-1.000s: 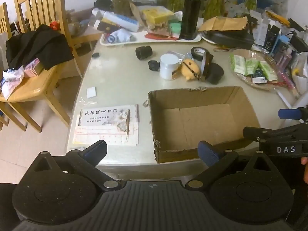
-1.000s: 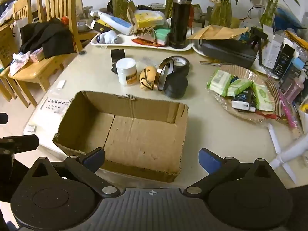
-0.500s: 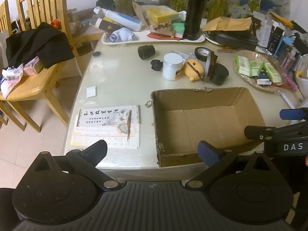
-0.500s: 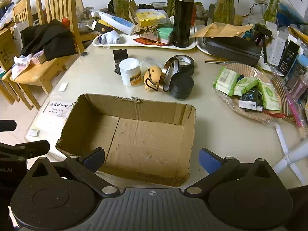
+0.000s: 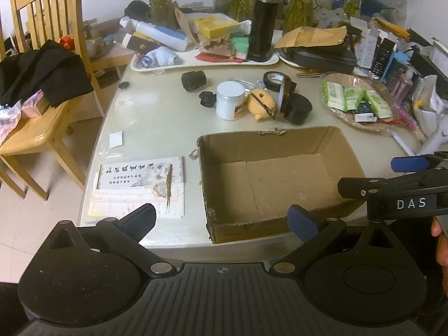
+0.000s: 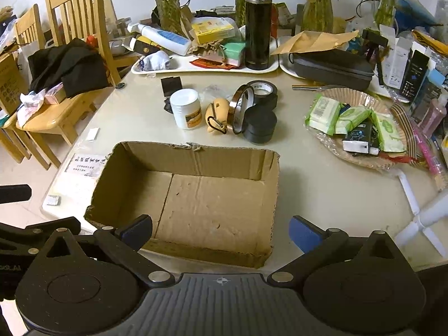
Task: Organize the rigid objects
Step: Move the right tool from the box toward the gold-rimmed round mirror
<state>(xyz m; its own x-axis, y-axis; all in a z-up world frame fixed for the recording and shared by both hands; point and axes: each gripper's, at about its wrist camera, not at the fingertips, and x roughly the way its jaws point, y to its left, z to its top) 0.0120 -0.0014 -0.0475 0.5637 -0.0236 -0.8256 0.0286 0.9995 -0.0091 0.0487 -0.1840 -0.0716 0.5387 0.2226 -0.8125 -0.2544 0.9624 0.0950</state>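
The cardboard box (image 6: 196, 196) sits empty at the lower centre of the frame on the desk (image 6: 322, 182). Above it, mid-frame, cluster a white jar (image 6: 186, 109), tape rolls (image 6: 263, 91) and a black tin (image 6: 259, 127). Both the left hand-held gripper (image 5: 221, 221) and the right hand-held gripper (image 6: 221, 233) are spread wide, grasping nothing.

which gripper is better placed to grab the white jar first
Left, marginally. The white jar stands beyond the box's far-left end, closer to the left gripper; the right gripper would cross diagonally. Both are open and empty.
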